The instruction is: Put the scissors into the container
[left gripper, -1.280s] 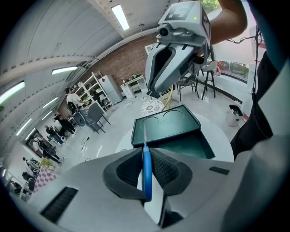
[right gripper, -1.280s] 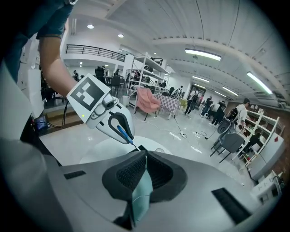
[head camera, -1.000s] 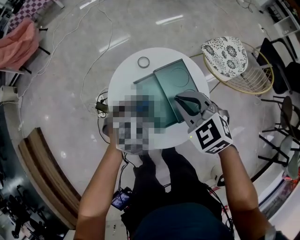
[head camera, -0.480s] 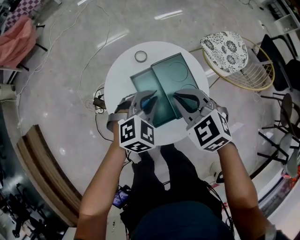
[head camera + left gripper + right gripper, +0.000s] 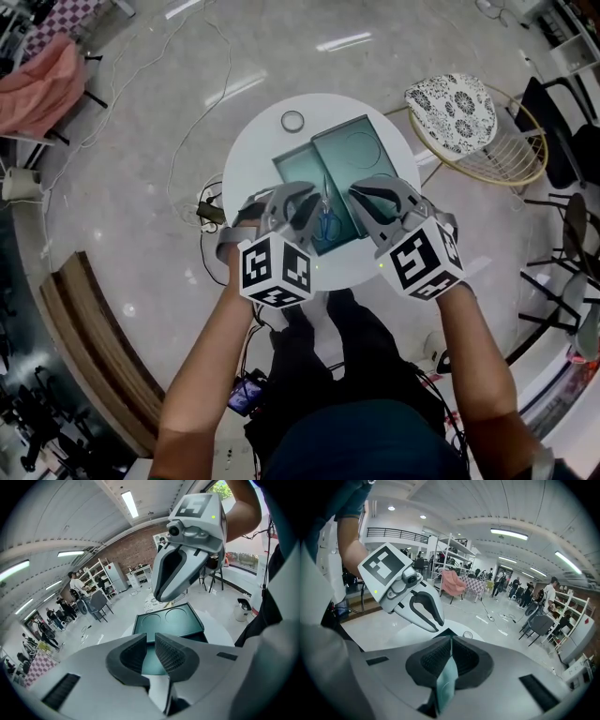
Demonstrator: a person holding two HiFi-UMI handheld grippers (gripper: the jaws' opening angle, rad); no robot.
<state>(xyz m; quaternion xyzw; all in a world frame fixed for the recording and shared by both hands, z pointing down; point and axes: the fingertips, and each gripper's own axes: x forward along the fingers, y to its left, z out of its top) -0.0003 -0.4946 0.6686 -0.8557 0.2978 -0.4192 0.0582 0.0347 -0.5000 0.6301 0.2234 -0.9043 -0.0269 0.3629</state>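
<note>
Blue-handled scissors (image 5: 326, 223) lie in the left half of the green container (image 5: 296, 172), blades pointing away from me. The container rests on a round white table (image 5: 253, 159); its other half (image 5: 354, 155) has two pressed circles, which also show in the left gripper view (image 5: 168, 620). My left gripper (image 5: 298, 202) hovers just left of the scissors, jaws a narrow gap apart with nothing between them (image 5: 150, 641). At the container's right edge my right gripper (image 5: 372, 199) hovers shut and empty (image 5: 450, 644). Each gripper appears in the other's view: the right one (image 5: 176, 569), the left one (image 5: 424, 609).
A small ring (image 5: 292, 121) lies at the table's far edge. A wire chair with a patterned cushion (image 5: 450, 111) stands to the right. Cables (image 5: 202, 211) run over the floor left of the table, and a wooden bench (image 5: 94, 356) sits at lower left.
The left gripper carried the scissors over the container and let them go; they now lie inside it. The right gripper has hardly moved.
</note>
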